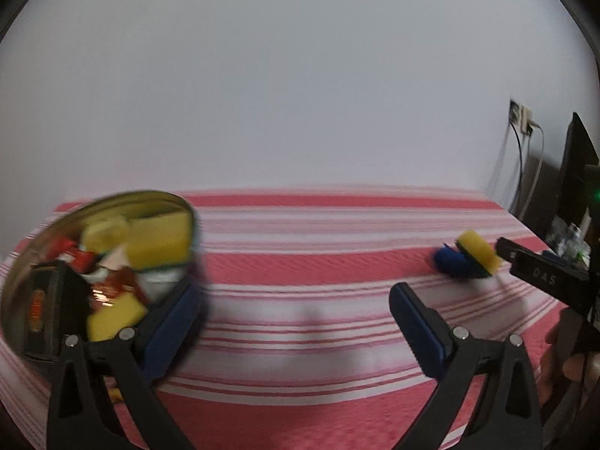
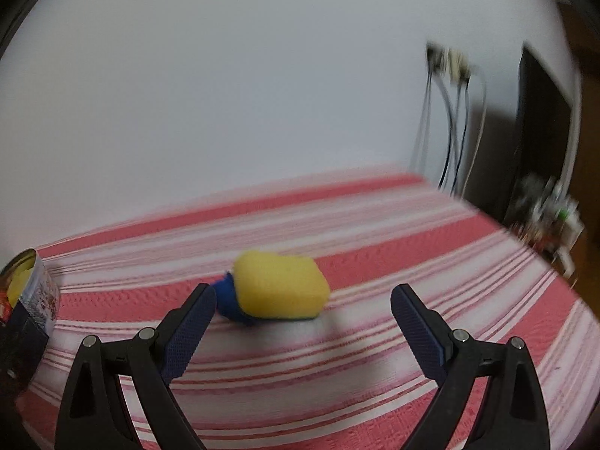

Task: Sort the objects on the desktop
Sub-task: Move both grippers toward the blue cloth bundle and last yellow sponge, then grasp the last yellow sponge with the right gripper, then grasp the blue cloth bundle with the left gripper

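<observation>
While its long axis runs left-right across the striped worktop (image 2: 375, 356), the soft, rounded yellow sponge (image 2: 279, 285) leans on a fuzzy blue ball (image 2: 225, 296), ahead of the wide-open right tongs (image 2: 303, 313); the left tongs (image 1: 292, 313) gape beside a metal tin (image 1: 48, 225).

Sponge (image 2: 279, 285) on tablecloth (image 2: 375, 337), apparently touching ball (image 2: 225, 300); tin (image 2: 35, 292) far left.

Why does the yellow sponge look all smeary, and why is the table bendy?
Right wrist view: motion blur smears the yellow sponge, the blue thing beside it and the wall cables. Left wrist view: the tin is blurred; the fisheye lens curves the striped cloth. Both views darken at the corners.
</observation>
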### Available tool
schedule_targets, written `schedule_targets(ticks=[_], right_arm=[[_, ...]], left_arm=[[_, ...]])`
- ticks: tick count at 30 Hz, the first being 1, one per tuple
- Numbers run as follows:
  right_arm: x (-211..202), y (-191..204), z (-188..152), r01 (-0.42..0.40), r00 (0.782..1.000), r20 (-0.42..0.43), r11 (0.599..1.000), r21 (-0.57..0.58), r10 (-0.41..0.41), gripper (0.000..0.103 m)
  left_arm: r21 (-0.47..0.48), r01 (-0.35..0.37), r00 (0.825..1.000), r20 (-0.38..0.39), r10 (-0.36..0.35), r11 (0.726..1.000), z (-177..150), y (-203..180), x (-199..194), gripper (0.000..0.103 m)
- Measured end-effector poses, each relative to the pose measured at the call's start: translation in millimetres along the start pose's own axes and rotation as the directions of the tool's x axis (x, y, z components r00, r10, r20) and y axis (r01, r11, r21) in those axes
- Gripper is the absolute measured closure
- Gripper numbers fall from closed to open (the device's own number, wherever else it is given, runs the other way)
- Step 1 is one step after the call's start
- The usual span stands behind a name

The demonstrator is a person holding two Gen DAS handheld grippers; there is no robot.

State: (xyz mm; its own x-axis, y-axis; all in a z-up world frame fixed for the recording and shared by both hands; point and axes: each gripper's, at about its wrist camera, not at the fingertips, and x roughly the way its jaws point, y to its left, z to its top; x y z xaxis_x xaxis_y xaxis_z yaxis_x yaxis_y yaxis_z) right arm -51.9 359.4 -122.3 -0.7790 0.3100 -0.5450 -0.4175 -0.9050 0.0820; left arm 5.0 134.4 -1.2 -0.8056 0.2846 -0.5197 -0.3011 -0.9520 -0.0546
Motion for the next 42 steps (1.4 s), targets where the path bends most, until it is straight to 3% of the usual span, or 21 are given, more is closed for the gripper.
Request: schedule_targets(ticks=[6, 12, 14, 16, 18, 21, 24, 28, 32, 36, 41, 42], right_arm=[[37.0, -12.6, 8.0, -0.139, 0.980, -0.133, 0.989, 0.057, 0.145, 0.007], [65.3, -6.5, 16.1, -0.162, 0.963, -0.212, 0.986, 0.043, 0.168, 0.007], [74.6, -12.5, 14.6, -0.184, 0.948, -0.247, 0.980, 0.080, 0.199, 0.012], [77.2, -23.7, 14.7, -0.248, 0.931, -0.240, 0.958, 0.143, 0.277, 0.030], [75.0, -27.9, 14.8, -0.260, 0.927, -0.240, 0.955, 0.144, 0.289, 0.031], [64.8, -33.1, 17.3, -0.265, 0.933, -0.210, 0.954, 0.143, 0.291, 0.032], [39.2, -55.0, 26.1, -0.310, 0.942, -0.069, 0.929, 0.204, 0.329, 0.032], [14.6, -80.9, 31.2, -0.249, 0.968, 0.072, 0.938, 0.241, 0.239, 0.031], [6.5, -93.8, 31.5, -0.182, 0.982, 0.107, 0.945, 0.270, 0.158, 0.031], [0.6, -104.3, 35.7, -0.147, 0.985, 0.136, 0.941, 0.305, 0.110, 0.031], [-5.9, -112.1, 41.1, -0.147, 0.982, 0.158, 0.936, 0.321, 0.100, 0.031], [-1.5, -112.9, 43.7, -0.147, 0.982, 0.159, 0.937, 0.317, 0.101, 0.031]], left_arm=[[-0.030, 0.064, 0.992, -0.104, -0.066, 0.998, -0.1, -22.3, 21.3, 0.001], [-0.055, 0.094, 0.982, -0.161, -0.102, 0.994, -2.2, -26.0, 32.2, 0.001], [-0.069, 0.097, 0.977, -0.181, -0.108, 0.993, -1.6, -25.4, 36.1, 0.001], [-0.087, 0.102, 0.972, -0.202, -0.118, 0.991, -1.7, -26.6, 41.2, 0.001], [-0.100, 0.101, 0.970, -0.210, -0.120, 0.990, -1.1, -28.9, 44.2, 0.001], [-0.090, 0.107, 0.971, -0.206, -0.124, 0.990, 2.5, -40.3, 47.5, 0.001], [-0.074, 0.119, 0.974, -0.187, -0.131, 0.990, 7.7, -52.7, 49.5, 0.001], [-0.090, 0.123, 0.973, -0.183, -0.138, 0.988, 18.6, -76.6, 60.5, 0.001], [-0.123, 0.174, 0.959, -0.205, -0.197, 0.977, 35.6, -107.2, 80.6, 0.001], [-0.094, 0.152, 0.957, -0.235, -0.170, 0.984, 40.9, -132.7, 101.5, 0.011], [-0.107, 0.096, 0.934, -0.334, -0.127, 0.990, 32.9, -138.4, 127.4, 0.023], [-0.114, 0.097, 0.941, -0.314, -0.128, 0.989, 35.5, -137.6, 125.7, 0.026]])
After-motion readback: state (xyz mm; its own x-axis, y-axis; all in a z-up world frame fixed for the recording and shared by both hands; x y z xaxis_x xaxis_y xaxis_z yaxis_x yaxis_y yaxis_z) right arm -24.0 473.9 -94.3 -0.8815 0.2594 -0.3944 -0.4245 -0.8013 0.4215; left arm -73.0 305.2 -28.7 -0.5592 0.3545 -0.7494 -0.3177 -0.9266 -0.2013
